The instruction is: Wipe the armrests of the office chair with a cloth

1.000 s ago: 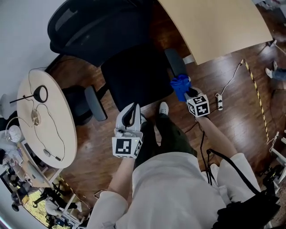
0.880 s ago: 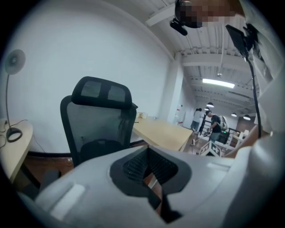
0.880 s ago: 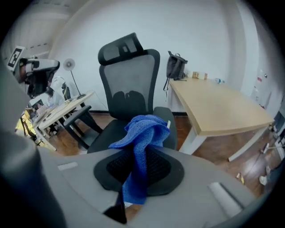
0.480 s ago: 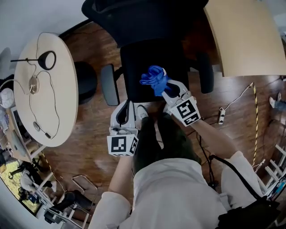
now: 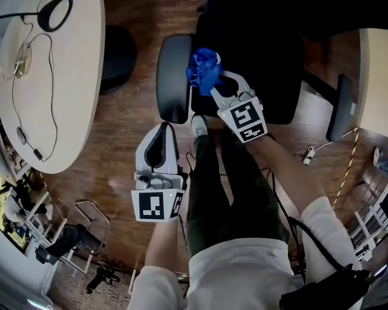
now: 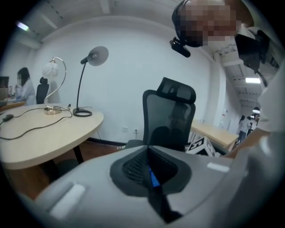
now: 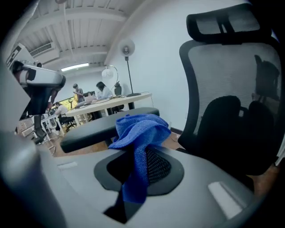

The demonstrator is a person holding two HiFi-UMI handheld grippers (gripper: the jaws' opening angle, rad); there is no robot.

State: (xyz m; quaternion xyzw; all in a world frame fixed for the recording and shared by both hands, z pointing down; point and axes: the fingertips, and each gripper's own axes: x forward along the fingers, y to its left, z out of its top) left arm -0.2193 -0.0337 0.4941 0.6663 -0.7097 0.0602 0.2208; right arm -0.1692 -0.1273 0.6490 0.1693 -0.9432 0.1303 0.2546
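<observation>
"The cloth has swapped sides, hasn't it?"

"It has. A second ago the right gripper [image 5: 213,86] had the crumpled blue microfibre cloth [image 5: 203,68] at the far armrest [image 5: 341,109] of the black mesh office chair [image 5: 260,66], on the side nearest the pale desk. Now it has crossed the seat to the long grey padded armrest [image 5: 173,75] on the chair's other side."

"So one arm is done?"

"I'd guess so, with this one next. The jaws are clamped on the cloth, which bunches above them at the pad's inner edge. I can't tell whether it touches yet."

"And the left gripper [image 5: 162,127]?"

"It is closed with nothing in it, and hangs back in front of the chair, taking no part."

"What about the room?"

"There is dark wooden plank floor [image 5: 115,157] under the chair. Beside the chair's grey armrest stands a round beige table [image 5: 60,109] with a black desk lamp [image 5: 51,12] and trailing cables."
</observation>
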